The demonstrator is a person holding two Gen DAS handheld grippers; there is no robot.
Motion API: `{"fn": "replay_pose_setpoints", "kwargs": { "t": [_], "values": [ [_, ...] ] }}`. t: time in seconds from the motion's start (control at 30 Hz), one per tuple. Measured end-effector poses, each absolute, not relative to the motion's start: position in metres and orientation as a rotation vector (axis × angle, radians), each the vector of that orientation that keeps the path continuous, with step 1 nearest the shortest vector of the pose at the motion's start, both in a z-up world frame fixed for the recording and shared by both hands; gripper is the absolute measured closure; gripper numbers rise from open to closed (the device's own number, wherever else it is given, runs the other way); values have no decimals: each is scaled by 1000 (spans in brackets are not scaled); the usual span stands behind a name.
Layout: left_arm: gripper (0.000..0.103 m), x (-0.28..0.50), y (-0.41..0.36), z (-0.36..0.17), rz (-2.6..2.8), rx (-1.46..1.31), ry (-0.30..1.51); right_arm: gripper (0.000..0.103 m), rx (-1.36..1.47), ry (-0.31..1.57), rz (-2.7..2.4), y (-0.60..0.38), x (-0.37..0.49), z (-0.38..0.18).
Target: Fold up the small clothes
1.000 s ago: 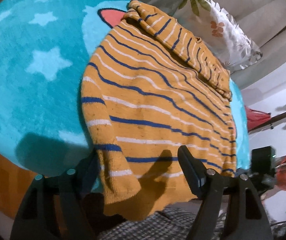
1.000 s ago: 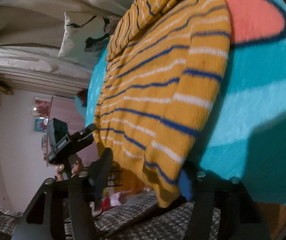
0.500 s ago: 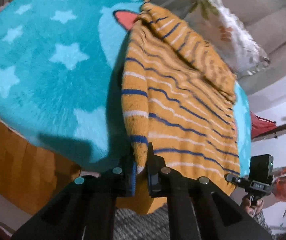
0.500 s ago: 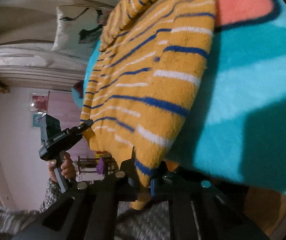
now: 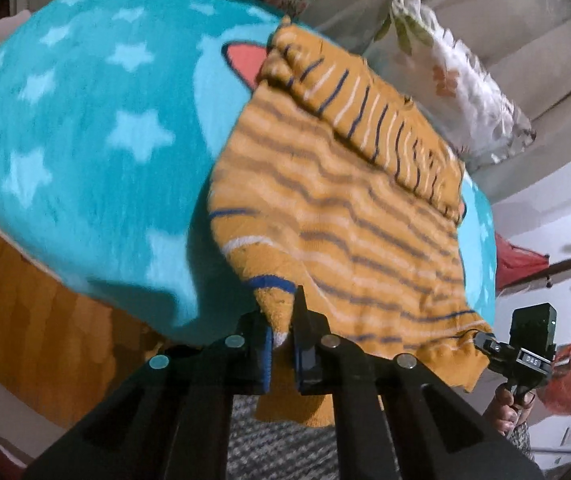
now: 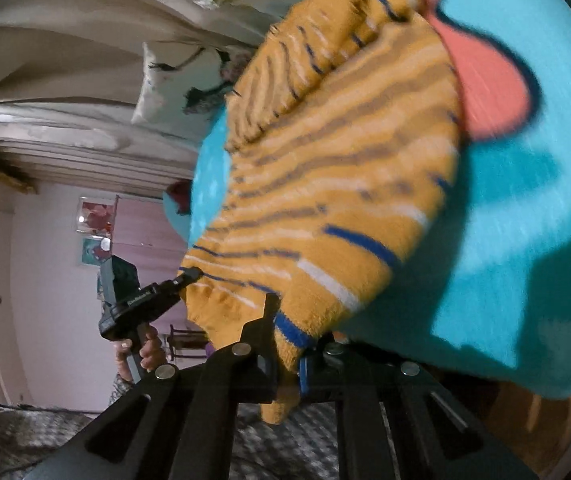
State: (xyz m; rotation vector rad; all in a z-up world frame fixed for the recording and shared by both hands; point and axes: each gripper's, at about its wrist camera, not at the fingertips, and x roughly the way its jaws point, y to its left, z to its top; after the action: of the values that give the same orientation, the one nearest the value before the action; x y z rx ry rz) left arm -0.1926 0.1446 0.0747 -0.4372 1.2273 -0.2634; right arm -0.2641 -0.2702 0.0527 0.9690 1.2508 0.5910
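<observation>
A small mustard-yellow sweater [image 5: 345, 208] with blue and white stripes lies on a turquoise star-patterned blanket [image 5: 85, 140]. Its far end is folded over into a band. My left gripper [image 5: 283, 344] is shut on the sweater's near left hem corner and lifts it. My right gripper [image 6: 289, 354] is shut on the sweater [image 6: 337, 168] at the near right hem corner. Each gripper shows in the other's view, the right one [image 5: 481, 340] and the left one [image 6: 189, 276], both pinching the hem.
A floral pillow [image 5: 453, 80] and grey bedding lie beyond the sweater. The blanket [image 6: 525, 216] carries a pink ear-shaped patch [image 6: 485, 80]. An orange wooden edge [image 5: 25, 320] runs under the blanket's near side. A checked cloth [image 5: 277, 452] lies below the grippers.
Both grippers went from open around the hem to shut on its corners. They have lifted the near hem, and the sweater's underside now faces up there.
</observation>
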Motion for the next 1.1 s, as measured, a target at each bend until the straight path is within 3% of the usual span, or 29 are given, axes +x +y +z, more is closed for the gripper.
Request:
{"fn": "replay_pose_setpoints", "kwargs": {
  "t": [0.33, 0.5, 0.67, 0.77, 0.83, 0.9, 1.0, 1.1],
  "values": [
    [96, -15, 101, 101, -319, -348, 1150, 95, 934, 1086, 448, -288, -120, 97],
    [96, 88, 75, 67, -278, -346, 1210, 95, 912, 1116, 292, -298, -32, 69],
    [95, 127, 75, 42, -317, -448, 1258, 92, 906, 1168, 149, -309, 9, 37],
    [94, 137, 73, 40, -351, -465, 1257, 86, 960, 1143, 114, -318, 15, 32],
    [92, 144, 77, 36, -378, -527, 1263, 68, 1019, 1116, 87, -325, 17, 29],
    [87, 150, 82, 32, -401, -604, 1268, 56, 1092, 1068, 40, -335, 18, 25],
    [72, 152, 85, 32, -429, -689, 1254, 56, 1160, 1038, 33, -346, 18, 26],
    [48, 152, 95, 39, -434, -765, 1202, 53, 1080, 1018, 27, -343, 19, 44]
  ]
}}
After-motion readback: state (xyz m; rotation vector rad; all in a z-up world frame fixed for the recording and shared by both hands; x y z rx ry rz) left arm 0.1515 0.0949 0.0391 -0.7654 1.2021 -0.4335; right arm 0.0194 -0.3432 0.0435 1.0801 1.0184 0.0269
